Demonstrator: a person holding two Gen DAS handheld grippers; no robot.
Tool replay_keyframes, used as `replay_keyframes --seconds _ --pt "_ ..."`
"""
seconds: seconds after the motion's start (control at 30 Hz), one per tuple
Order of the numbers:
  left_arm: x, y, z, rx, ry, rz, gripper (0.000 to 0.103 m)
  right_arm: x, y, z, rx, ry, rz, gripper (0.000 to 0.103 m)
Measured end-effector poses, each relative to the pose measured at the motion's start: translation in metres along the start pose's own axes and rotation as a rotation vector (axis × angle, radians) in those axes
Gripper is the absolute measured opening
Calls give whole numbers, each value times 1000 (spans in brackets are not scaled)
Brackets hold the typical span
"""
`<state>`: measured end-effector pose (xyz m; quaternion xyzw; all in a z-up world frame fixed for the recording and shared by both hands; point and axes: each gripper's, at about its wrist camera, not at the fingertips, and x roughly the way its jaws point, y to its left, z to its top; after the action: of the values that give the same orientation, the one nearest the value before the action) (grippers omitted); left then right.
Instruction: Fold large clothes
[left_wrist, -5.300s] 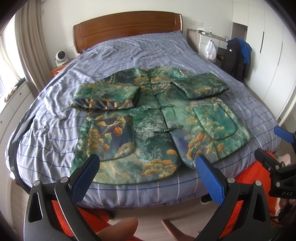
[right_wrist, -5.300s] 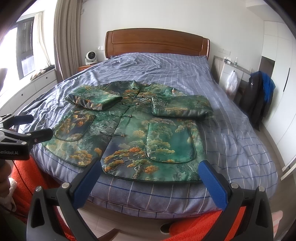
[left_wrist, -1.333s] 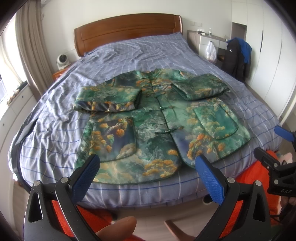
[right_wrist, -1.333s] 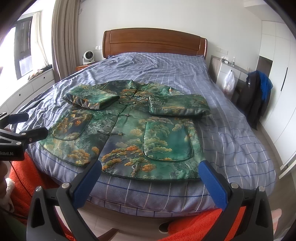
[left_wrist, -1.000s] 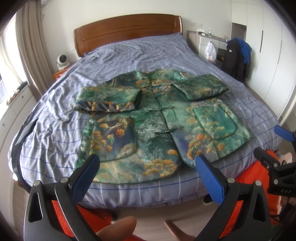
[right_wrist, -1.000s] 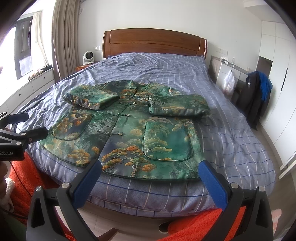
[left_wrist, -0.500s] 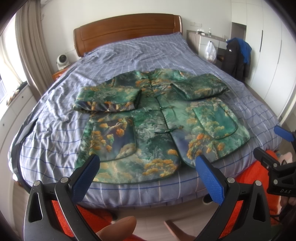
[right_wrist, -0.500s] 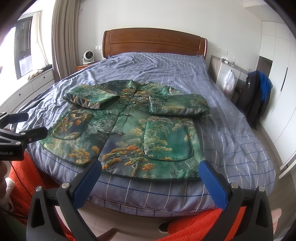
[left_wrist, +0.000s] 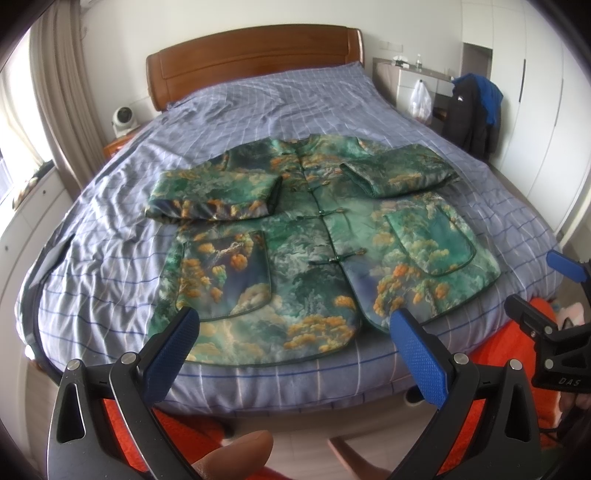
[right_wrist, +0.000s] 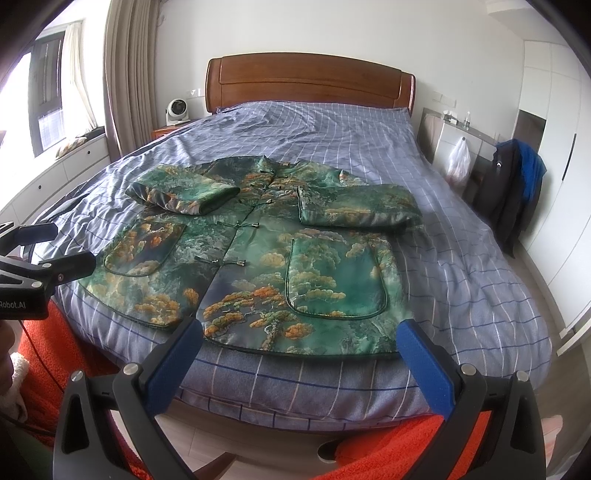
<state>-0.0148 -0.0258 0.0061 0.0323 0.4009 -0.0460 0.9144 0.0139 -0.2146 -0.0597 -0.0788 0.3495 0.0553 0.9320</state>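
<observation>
Curtain (left_wrist: 55, 92): far left of the left wrist view, hanging beside the window.
Fan (left_wrist: 123, 118): small white one, upper left, on a nightstand next to the headboard (left_wrist: 255, 59).
Bed (left_wrist: 110, 258): fills the middle of both views; blue-grey checked cover, wrinkled.
Left gripper (left_wrist: 295, 332): bottom of its own view, jaws spread wide, holding nothing, off the foot of the bed and short of the hem. Also seen at the left edge of the right wrist view.
Jacket (left_wrist: 314, 251): green brocade with orange tree print, centre of frame, lying front-up and flat on the bed, collar toward the headboard, hem near the foot edge. Frog buttons down the middle are fastened.
Sleeves: both folded inward across the chest; left-of-frame sleeve (left_wrist: 214, 195), right-of-frame sleeve (left_wrist: 399, 171).
Pockets: one patch pocket on each front panel, below each sleeve.
Right gripper (right_wrist: 299, 336): bottom of its own view, jaws spread wide, empty, in front of the jacket's hem, not touching it.
Plastic bag (right_wrist: 458, 158): white, hanging at right by a cabinet.
Dark coat (right_wrist: 509, 192): right edge, hung over something, blue garment behind it.
</observation>
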Motion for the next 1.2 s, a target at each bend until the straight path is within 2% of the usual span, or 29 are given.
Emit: replay_keyframes --seconds 1.2 --pt "0 -2 -1 2 0 2 103 3 -1 1 1 4 1 103"
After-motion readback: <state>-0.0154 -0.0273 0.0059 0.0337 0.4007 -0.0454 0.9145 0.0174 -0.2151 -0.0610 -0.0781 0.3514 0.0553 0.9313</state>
